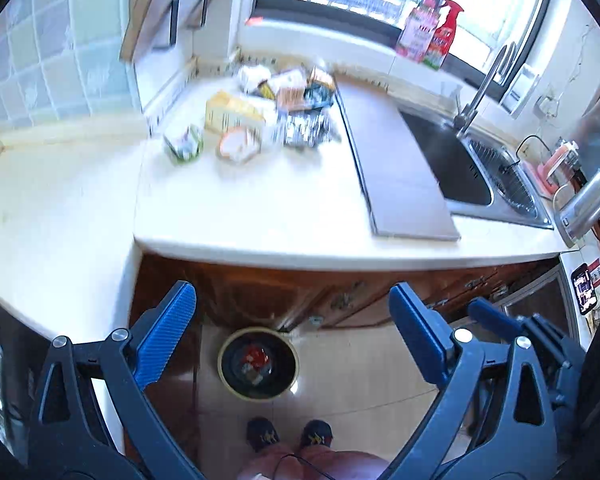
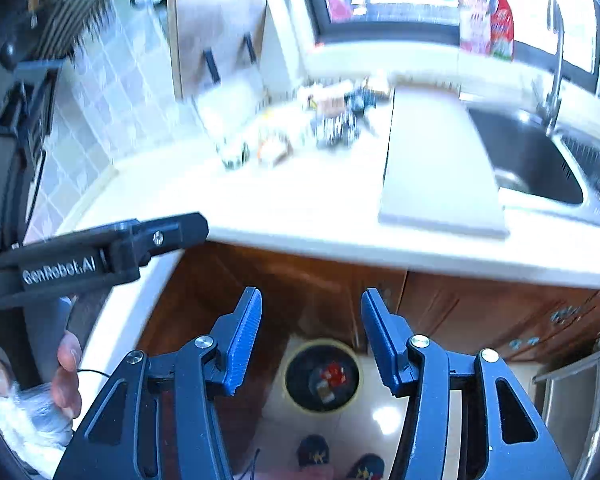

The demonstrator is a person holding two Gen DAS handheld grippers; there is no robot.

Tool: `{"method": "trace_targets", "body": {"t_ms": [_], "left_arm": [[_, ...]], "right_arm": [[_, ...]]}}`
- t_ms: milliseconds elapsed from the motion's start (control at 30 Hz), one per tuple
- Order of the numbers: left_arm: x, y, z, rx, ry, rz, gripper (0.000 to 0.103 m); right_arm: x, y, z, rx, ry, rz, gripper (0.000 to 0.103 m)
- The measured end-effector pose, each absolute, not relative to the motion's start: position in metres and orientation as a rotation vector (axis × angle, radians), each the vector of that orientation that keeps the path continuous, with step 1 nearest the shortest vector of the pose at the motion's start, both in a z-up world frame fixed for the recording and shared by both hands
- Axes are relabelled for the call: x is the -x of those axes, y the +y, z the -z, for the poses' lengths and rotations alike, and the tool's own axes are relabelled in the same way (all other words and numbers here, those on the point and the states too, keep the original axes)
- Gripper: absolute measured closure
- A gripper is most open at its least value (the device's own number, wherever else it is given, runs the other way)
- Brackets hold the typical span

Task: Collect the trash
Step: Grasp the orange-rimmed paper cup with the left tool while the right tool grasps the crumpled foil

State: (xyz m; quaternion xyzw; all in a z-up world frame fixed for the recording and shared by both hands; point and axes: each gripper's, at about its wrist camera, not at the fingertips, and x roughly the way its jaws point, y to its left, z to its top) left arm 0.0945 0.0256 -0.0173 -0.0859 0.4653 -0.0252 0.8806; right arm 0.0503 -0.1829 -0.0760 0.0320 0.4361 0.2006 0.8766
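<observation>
Both tools empty, left tool (image 1: 292,336) wide apart, right tool (image 2: 312,340) half apart; we reach for trash pile (image 1: 260,116) at 12 o'clock, grabbing one piece each before the bin (image 1: 258,364).

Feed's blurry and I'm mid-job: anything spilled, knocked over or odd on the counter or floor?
Nothing looks spilled. A loose heap of wrappers and cartons still clutters the back of the white countertop, uncollected. The round black-lined bin stands upright on the floor with some trash inside. Both the left gripper and right gripper are open and empty.
</observation>
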Motion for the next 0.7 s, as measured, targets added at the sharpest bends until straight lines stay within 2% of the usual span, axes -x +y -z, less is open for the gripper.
{"method": "trace_targets", "body": {"t_ms": [200,333,533,700], "left_arm": [[-0.120,0.045,-0.018,0.159,0.917,0.045,0.007],[-0.148,0.059,-0.021,0.163,0.908,0.017,0.007],[-0.200,0.080,0.000,0.219,0.898,-0.080,0.007],[-0.254,0.092,0.036,0.274,0.977,-0.129,0.009]], "right_arm": [[-0.078,-0.178,0.029,-0.084,0.827,-0.385,0.048],[-0.114,-0.175,0.010,-0.095,0.819,-0.378,0.048],[-0.201,-0.157,0.018,-0.026,0.838,-0.402,0.048],[-0.273,-0.142,0.044,0.008,0.874,-0.467,0.048]]}}
